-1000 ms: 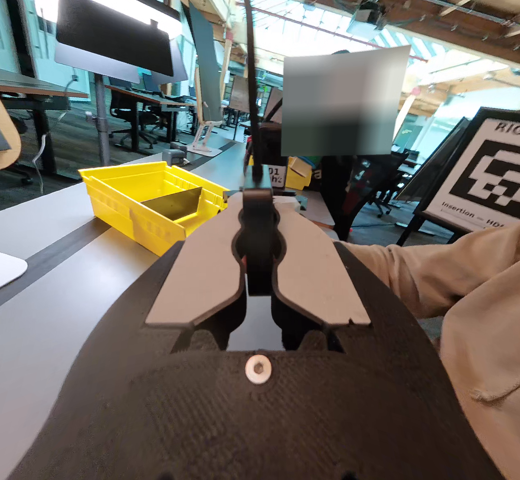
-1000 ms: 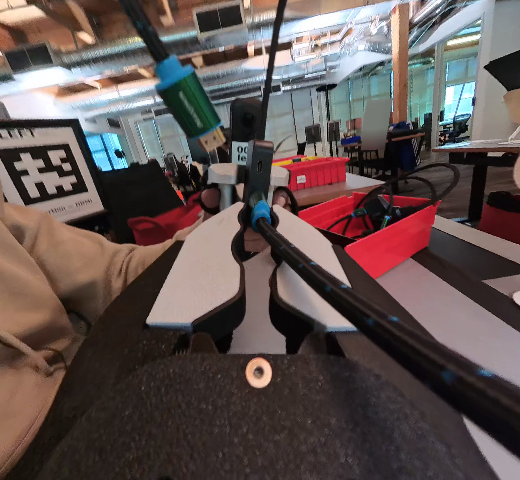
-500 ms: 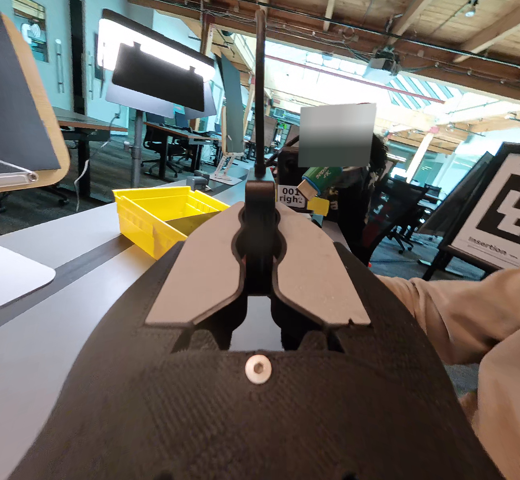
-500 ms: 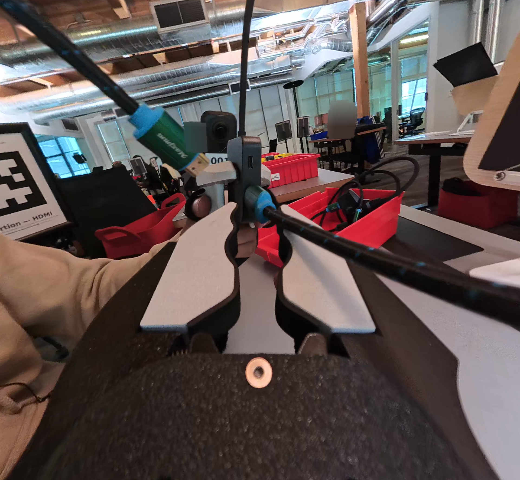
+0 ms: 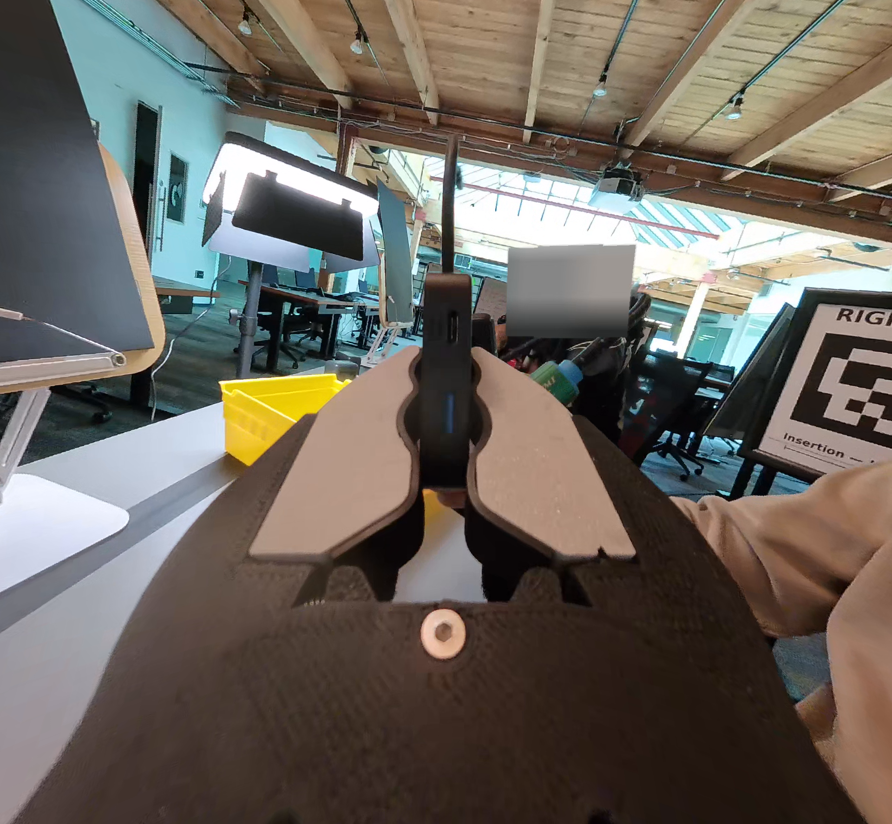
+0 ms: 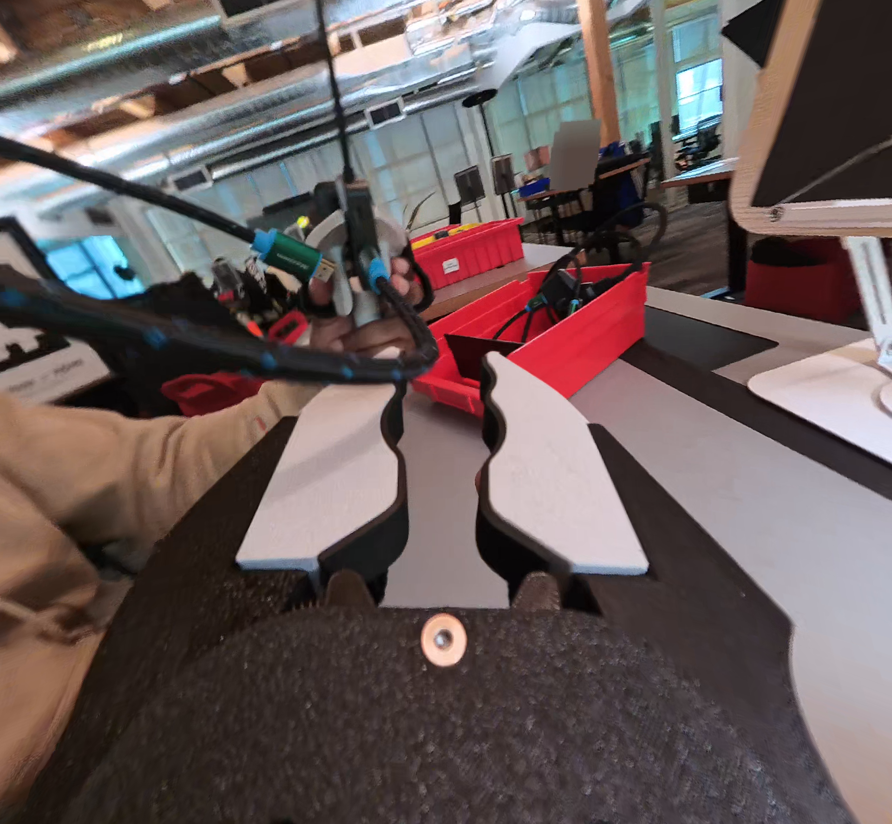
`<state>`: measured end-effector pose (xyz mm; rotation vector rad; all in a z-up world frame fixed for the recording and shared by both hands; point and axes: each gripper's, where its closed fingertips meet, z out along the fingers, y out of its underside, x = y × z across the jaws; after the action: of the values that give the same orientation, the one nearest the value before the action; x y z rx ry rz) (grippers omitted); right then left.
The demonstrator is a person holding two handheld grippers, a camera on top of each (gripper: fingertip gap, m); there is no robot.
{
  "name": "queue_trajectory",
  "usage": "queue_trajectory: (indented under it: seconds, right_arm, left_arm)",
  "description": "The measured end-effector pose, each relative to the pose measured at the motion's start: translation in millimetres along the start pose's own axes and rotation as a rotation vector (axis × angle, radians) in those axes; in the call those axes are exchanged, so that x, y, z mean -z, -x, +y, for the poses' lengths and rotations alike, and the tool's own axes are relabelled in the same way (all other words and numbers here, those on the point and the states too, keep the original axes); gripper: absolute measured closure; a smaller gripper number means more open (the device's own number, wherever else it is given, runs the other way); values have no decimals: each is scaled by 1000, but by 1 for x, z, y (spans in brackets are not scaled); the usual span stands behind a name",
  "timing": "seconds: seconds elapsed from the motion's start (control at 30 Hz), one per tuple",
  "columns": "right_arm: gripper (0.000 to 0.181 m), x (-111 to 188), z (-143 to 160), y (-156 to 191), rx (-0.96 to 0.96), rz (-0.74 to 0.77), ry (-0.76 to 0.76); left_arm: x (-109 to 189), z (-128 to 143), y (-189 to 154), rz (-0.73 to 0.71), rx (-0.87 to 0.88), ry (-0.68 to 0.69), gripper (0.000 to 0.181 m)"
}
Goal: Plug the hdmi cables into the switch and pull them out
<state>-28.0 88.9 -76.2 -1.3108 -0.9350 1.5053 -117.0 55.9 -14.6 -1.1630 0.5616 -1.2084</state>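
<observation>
Tongs of the left hand (image 5: 444, 407) sit clamped on the black switch (image 5: 445, 366), held upright on edge with its thin lead rising from the top; right tongs (image 6: 441, 407) stand parted and hold nothing, above the grey worktop (image 6: 724, 487). Farther off, one braided hdmi cable (image 6: 381, 286) is plugged into the switch; the green-shelled plug (image 6: 295, 257) hangs free just beside it; behind lies a red bin (image 6: 603, 318).
</observation>
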Motion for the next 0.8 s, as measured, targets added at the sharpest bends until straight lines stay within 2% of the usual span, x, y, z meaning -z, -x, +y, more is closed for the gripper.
queue_trajectory:
  seconds: [0.13,0.3,0.4,0.53,0.67,0.73,0.8]
  right_arm:
    - [149,-19,3,26,126,-58,0]
    - [159,-21,-15,39,156,-57,-90]
    - [160,-22,-15,42,183,-45,-57]
    - [161,-23,-11,35,194,-3,-7]
    - [177,-20,-9,33,223,17,50]
    - [177,-20,-7,33,247,37,98]
    - [178,-16,-10,31,289,75,119]
  left_arm:
    - [-15,9,-11,46,53,-24,167]
    - [-22,18,-17,102,115,-38,167]
    - [-24,39,-15,113,119,81,167]
    - [-25,56,-18,110,22,195,167]
    - [-19,109,-18,111,-107,544,167]
    - [-20,123,-15,94,-152,591,167]
    - [-26,125,-17,101,-116,573,167]
